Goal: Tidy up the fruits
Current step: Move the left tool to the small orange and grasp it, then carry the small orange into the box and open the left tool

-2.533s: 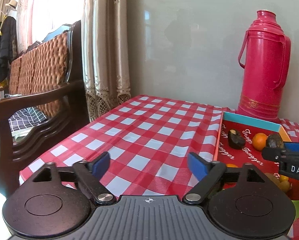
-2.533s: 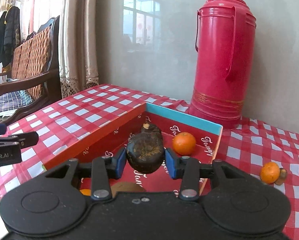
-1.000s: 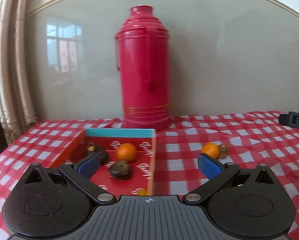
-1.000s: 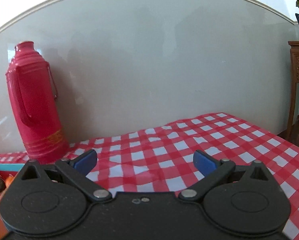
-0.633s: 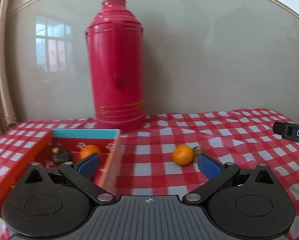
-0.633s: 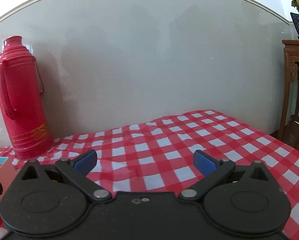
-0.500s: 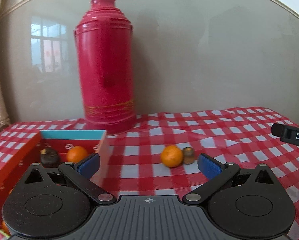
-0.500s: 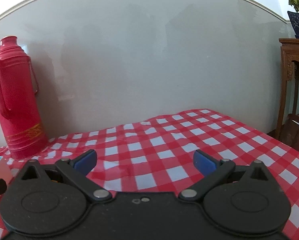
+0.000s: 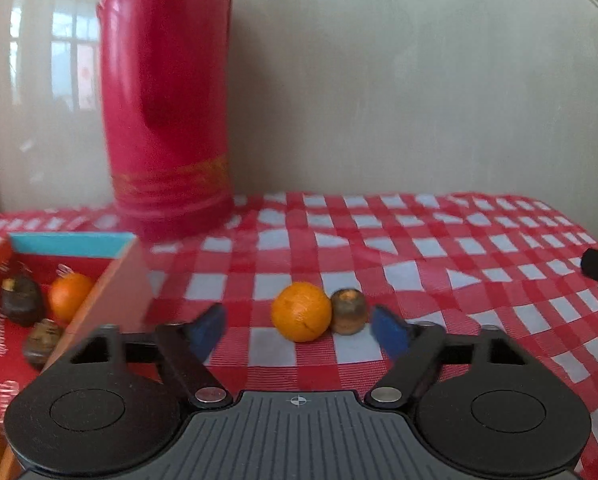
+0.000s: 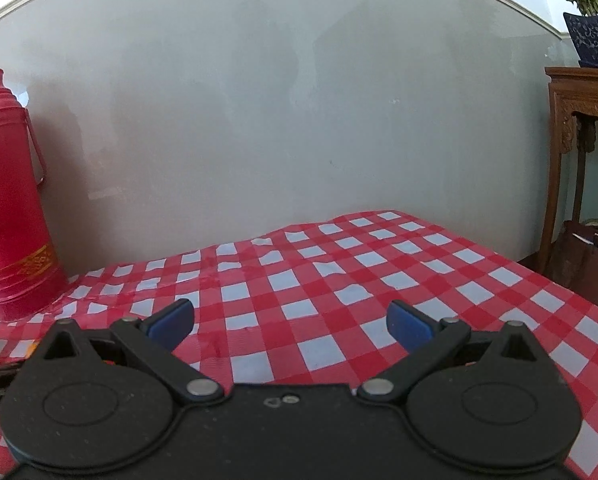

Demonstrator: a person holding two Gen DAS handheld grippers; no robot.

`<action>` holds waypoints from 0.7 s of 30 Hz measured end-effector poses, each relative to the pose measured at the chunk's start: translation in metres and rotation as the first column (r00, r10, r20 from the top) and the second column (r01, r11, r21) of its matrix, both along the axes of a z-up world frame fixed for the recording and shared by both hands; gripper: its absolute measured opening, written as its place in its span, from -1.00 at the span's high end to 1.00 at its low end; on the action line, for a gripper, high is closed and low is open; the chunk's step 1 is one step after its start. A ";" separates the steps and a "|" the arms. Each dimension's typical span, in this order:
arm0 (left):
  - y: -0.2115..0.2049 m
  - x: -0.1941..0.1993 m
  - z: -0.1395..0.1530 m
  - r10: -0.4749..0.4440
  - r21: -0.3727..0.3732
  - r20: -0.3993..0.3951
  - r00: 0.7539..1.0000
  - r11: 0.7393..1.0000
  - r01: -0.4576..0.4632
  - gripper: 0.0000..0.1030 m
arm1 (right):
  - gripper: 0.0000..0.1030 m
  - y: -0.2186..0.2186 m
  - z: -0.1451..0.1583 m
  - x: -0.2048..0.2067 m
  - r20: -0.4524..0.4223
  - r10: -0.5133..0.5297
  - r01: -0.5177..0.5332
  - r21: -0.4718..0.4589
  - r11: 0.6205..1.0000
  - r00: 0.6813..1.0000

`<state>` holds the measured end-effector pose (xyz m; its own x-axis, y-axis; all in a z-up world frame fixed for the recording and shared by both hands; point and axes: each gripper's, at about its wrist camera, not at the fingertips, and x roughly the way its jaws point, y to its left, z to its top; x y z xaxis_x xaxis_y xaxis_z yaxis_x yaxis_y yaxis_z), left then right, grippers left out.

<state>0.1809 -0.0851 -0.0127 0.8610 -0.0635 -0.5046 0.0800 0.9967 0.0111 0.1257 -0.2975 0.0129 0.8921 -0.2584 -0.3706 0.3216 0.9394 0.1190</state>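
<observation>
In the left wrist view an orange and a small brown fruit lie side by side, touching, on the red checked tablecloth. My left gripper is open and empty, with both fruits just ahead between its blue pads. The red box at the left holds another orange and two dark fruits. My right gripper is open and empty over bare cloth, away from the fruit.
A tall red thermos stands against the wall behind the box; it also shows at the left of the right wrist view. A wooden side stand with a potted plant is beyond the table's right edge.
My left gripper has swung right and moved in toward the loose orange and brown fruit, which now sit between its pads. My right gripper has let go of the dark fruit and turned right.
</observation>
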 end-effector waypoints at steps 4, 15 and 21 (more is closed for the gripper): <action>0.002 0.018 -0.006 0.020 -0.021 -0.025 0.999 1.000 -0.021 -0.43 | -0.89 -0.001 -0.005 0.010 -0.027 0.005 -0.005 -0.004 1.000 1.000; 0.013 0.018 -0.006 -0.020 -0.097 -0.031 0.999 0.995 0.017 0.29 | -0.89 0.008 -0.007 0.021 -0.033 0.038 -0.038 -0.001 0.999 0.999; 0.013 0.021 -0.008 -0.019 -0.105 -0.025 1.000 0.994 0.016 0.28 | -0.89 0.007 -0.005 0.016 -0.027 0.027 -0.027 -0.014 1.000 0.999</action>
